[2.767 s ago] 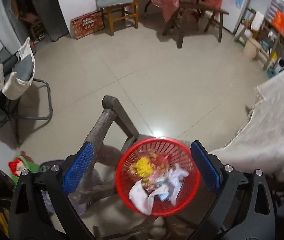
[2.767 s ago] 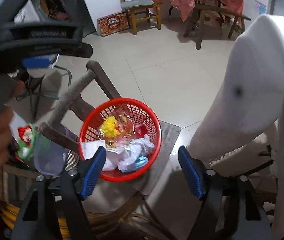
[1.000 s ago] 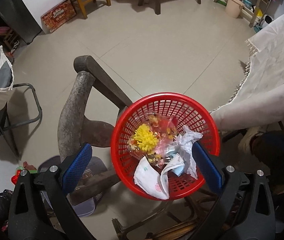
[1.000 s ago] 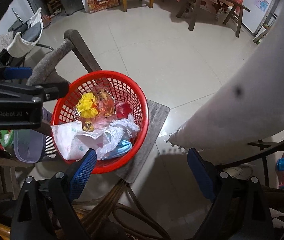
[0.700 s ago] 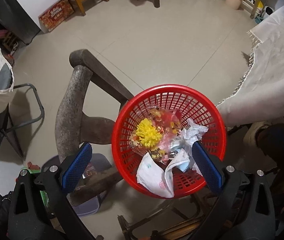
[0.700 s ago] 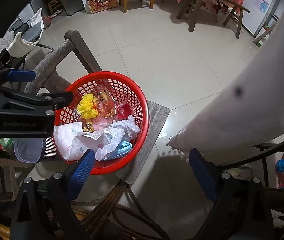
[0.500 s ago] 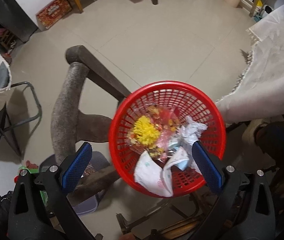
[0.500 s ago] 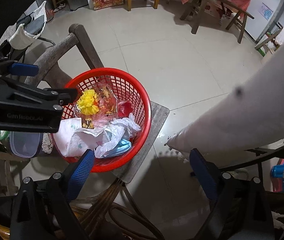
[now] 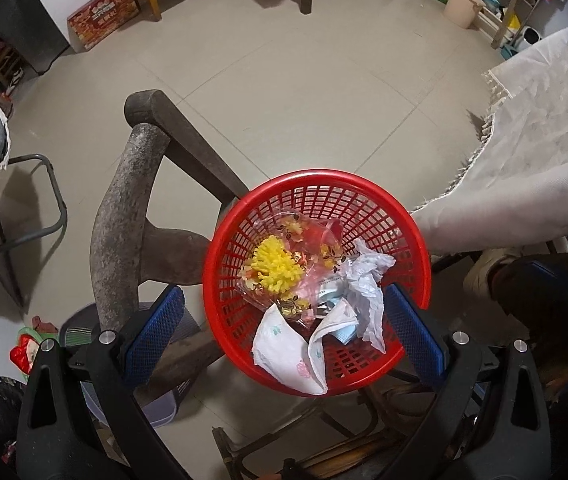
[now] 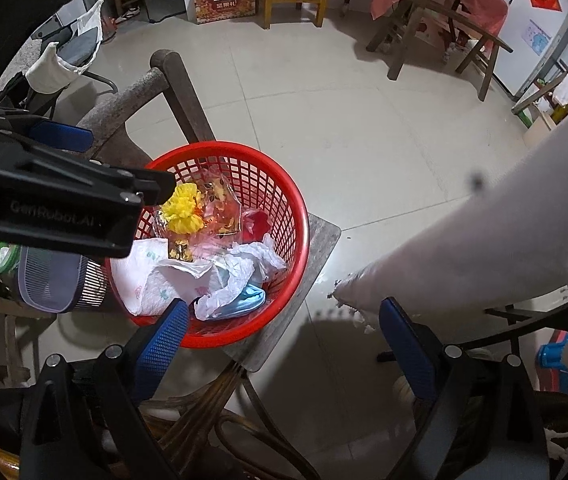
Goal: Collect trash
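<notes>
Red plastic mesh basket [image 9: 315, 184] sits on a grey wooden chair seat [image 10: 319, 248], holding crumpled white tissues [image 9: 363, 276] and a yellow flower wrapper [image 9: 276, 268]. My left gripper [image 9: 284, 332] and right gripper [image 10: 280, 340] hover spread wide, gripping nothing.

A worn wooden chair [image 10: 319, 248] on the pale tiled floor [image 10: 363, 128] carries a red basket [image 10: 291, 216] on its seat, the basket full of crumpled paper [image 10: 244, 268] and wrappers [image 10: 220, 208].
</notes>
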The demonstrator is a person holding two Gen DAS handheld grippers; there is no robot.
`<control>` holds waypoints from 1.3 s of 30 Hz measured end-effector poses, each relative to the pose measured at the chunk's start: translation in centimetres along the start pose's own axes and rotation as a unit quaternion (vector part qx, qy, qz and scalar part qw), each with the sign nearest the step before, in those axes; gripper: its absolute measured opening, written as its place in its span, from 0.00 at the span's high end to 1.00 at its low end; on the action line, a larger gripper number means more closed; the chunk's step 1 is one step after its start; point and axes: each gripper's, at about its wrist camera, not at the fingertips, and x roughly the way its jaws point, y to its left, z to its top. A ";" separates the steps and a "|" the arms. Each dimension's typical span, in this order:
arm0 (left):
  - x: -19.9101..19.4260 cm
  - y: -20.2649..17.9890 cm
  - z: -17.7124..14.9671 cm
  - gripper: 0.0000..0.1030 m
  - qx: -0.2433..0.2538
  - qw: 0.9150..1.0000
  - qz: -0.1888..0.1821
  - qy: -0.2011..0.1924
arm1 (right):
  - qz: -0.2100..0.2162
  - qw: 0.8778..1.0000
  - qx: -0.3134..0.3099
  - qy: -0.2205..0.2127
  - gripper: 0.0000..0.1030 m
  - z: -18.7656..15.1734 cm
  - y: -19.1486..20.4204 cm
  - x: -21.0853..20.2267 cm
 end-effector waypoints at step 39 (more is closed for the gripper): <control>0.2 -0.6 -0.1 0.07 0.016 1.000 0.020 -0.003 | -0.014 1.000 -0.016 -0.014 0.08 0.0 0.4 -0.5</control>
